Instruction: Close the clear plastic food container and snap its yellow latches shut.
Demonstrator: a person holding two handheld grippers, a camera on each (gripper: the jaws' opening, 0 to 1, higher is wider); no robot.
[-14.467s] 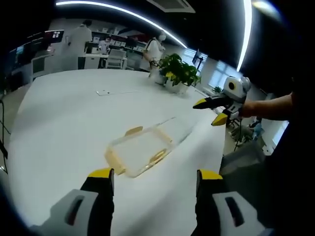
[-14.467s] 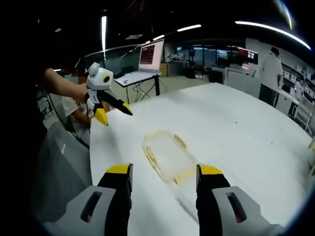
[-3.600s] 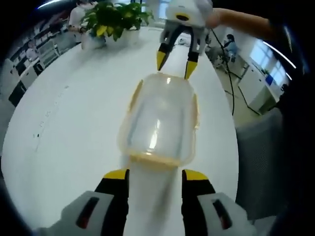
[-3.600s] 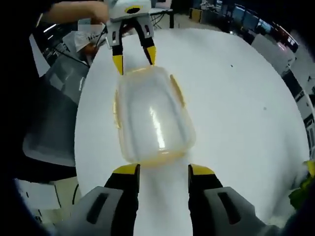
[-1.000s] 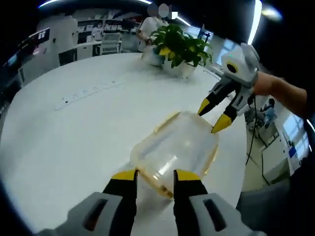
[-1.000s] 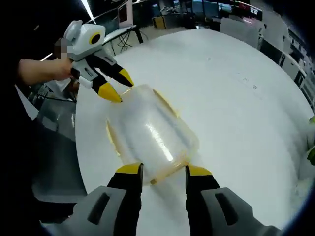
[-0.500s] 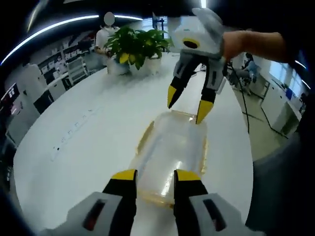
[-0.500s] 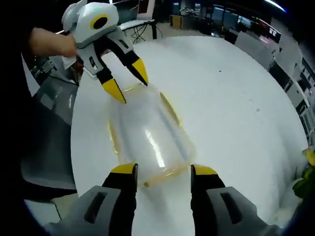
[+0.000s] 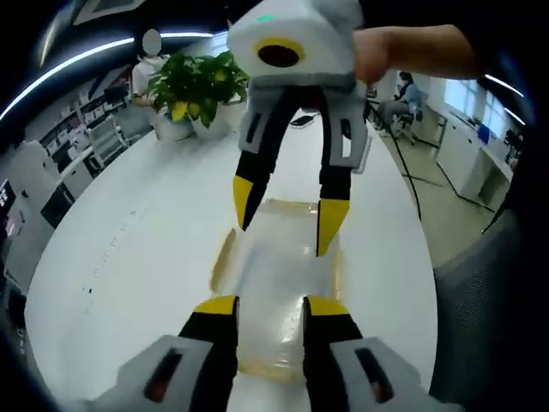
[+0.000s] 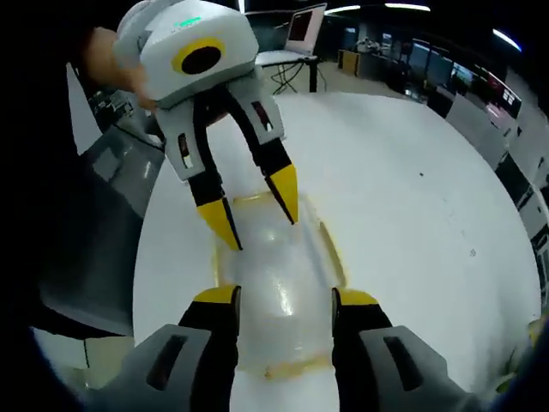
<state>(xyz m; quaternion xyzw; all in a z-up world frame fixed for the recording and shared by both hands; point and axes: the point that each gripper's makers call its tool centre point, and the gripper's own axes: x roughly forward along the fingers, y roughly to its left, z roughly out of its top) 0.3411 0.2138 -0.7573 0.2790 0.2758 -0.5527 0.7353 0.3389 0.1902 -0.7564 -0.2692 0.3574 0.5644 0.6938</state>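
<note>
Your clear food container [image 9: 279, 283] lay flat on the white worktop [image 9: 137, 257], lid apparently down, latches seemingly unsnapped. Left hand-held gripper [image 9: 268, 306] and right hand-held gripper [image 10: 279, 298] hung parted at 6 o'clock, holding nothing.

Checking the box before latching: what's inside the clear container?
Nothing shows through the container lid; only white table beneath. Both grippers, left and right, cover its ends, so those parts stay hidden.

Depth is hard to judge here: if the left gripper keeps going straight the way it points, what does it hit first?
Probably the container lid lying just ahead between its fingers; beyond that, the right gripper hovers over the far end.
</note>
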